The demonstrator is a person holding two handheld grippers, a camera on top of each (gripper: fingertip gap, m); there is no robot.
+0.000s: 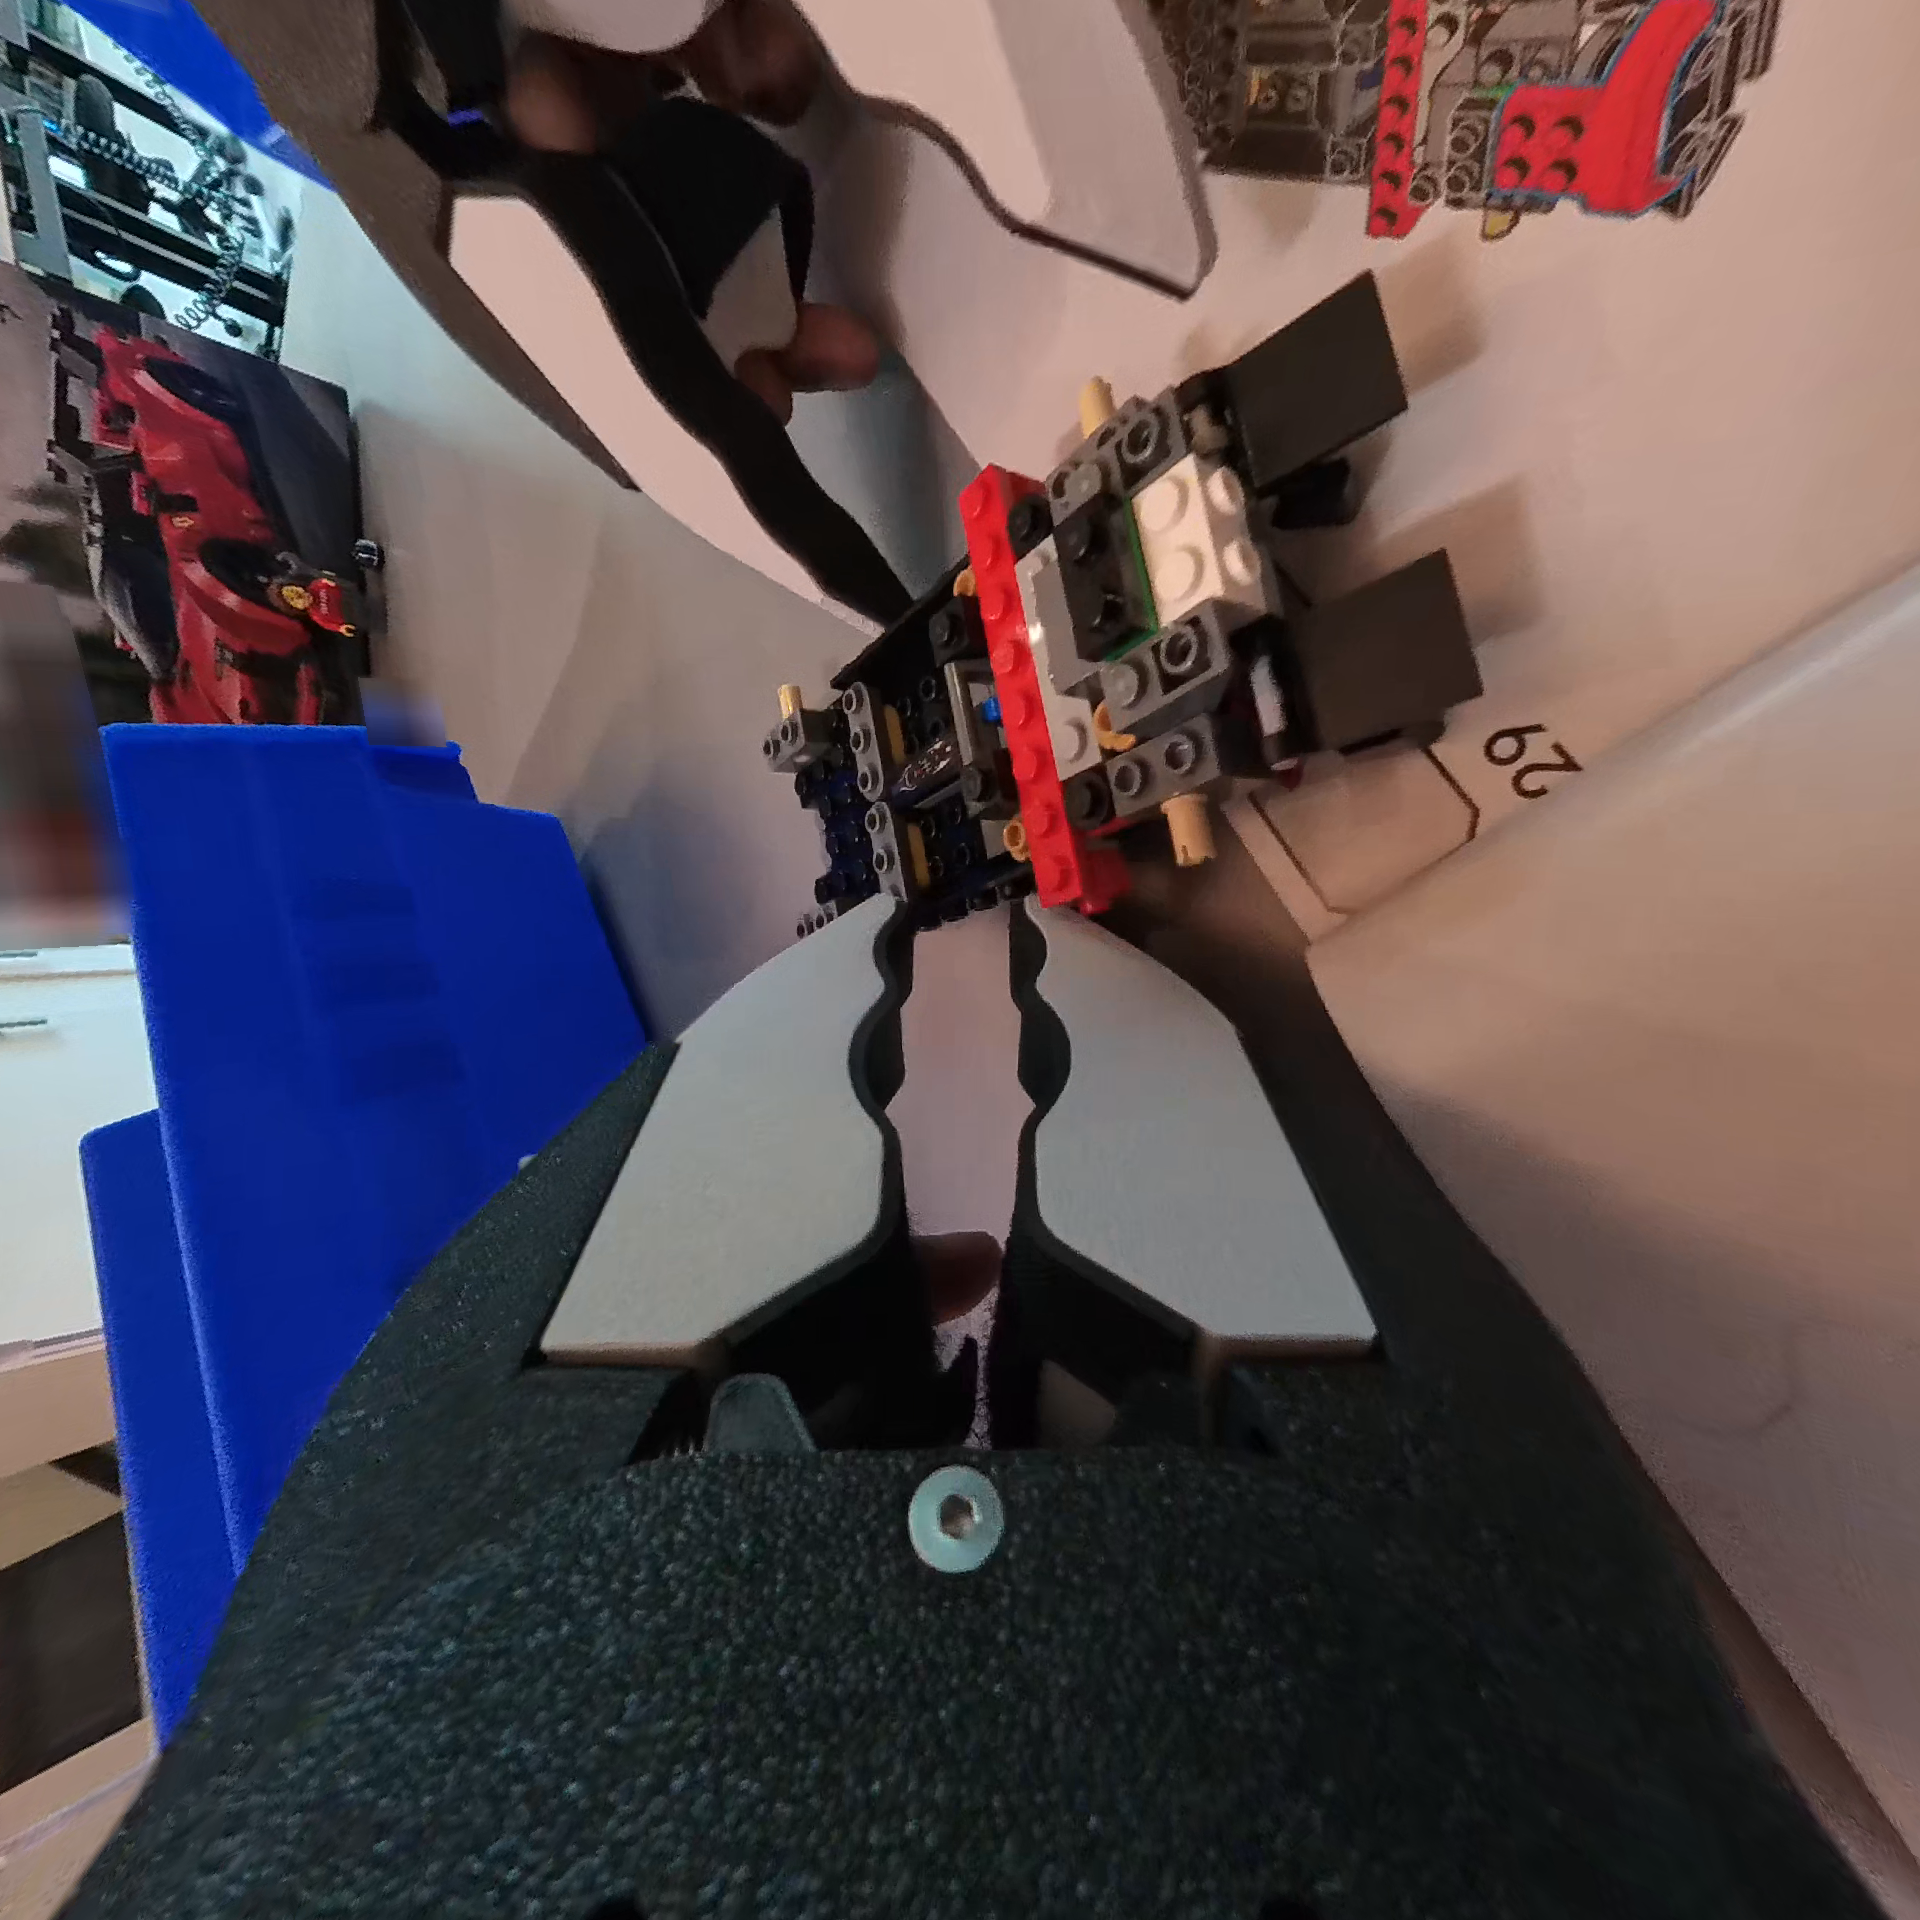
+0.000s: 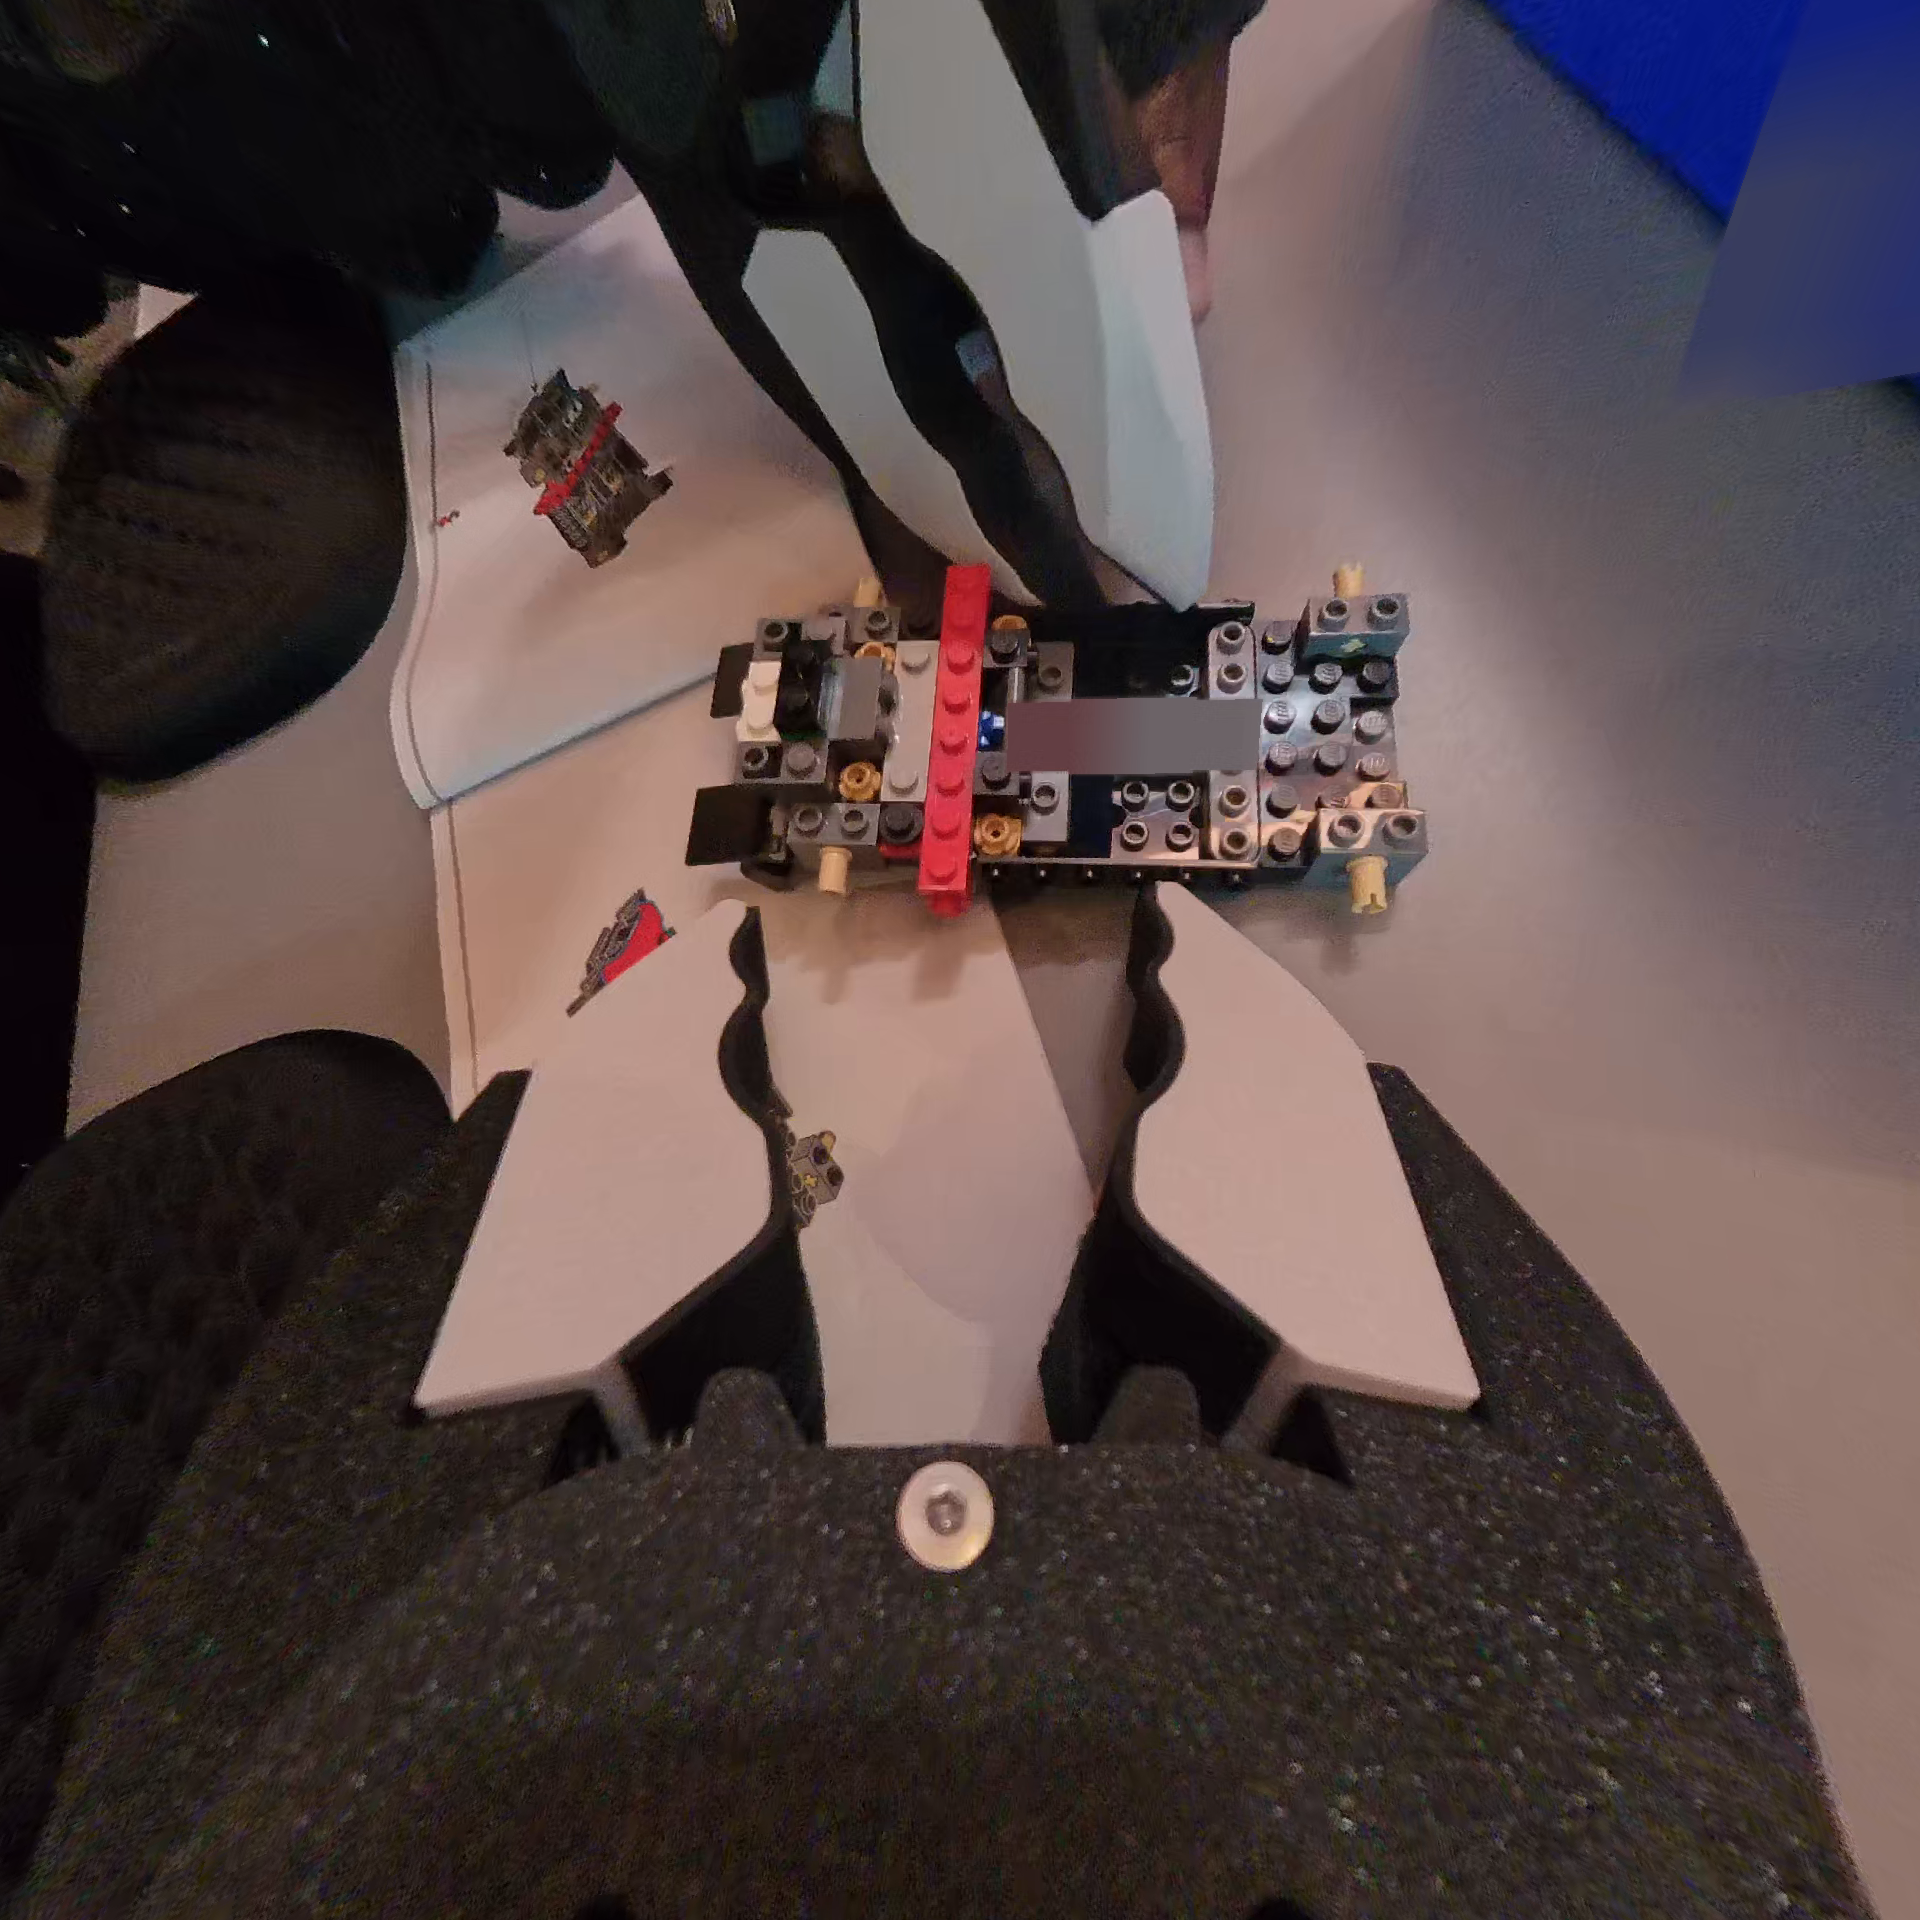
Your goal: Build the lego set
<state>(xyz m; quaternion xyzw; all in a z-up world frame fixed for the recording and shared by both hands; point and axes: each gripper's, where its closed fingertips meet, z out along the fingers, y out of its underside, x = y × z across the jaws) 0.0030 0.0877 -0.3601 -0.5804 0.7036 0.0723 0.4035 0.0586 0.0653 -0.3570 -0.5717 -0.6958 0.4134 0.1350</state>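
Observation:
The lego car chassis [image 1: 1143, 582] [image 2: 1330, 727] lies on the white table, partly on the open instruction booklet [image 2: 540, 665]. It is grey and black, with a red beam [image 1: 1013, 675] [image 2: 956, 727] across it and tan axle pins at its sides. My left gripper [image 1: 958, 914] is nearly closed, and its tips pinch the chassis's black side edge. It also shows in the right wrist view [image 2: 1091, 597], coming in from the far side. My right gripper [image 2: 940, 914] is open and empty, its tips just short of the near side, either side of the red beam's end.
Blue bins [image 1: 312, 1039] [image 2: 1662, 125] stand beside the work area. A box with a red car picture [image 1: 208, 520] stands behind them. Two black tyres [image 2: 218, 520] lie left of the booklet. The booklet page [image 1: 1662, 436] lies under the chassis's rear. My hands' fingertips stand some 7 cm from each other.

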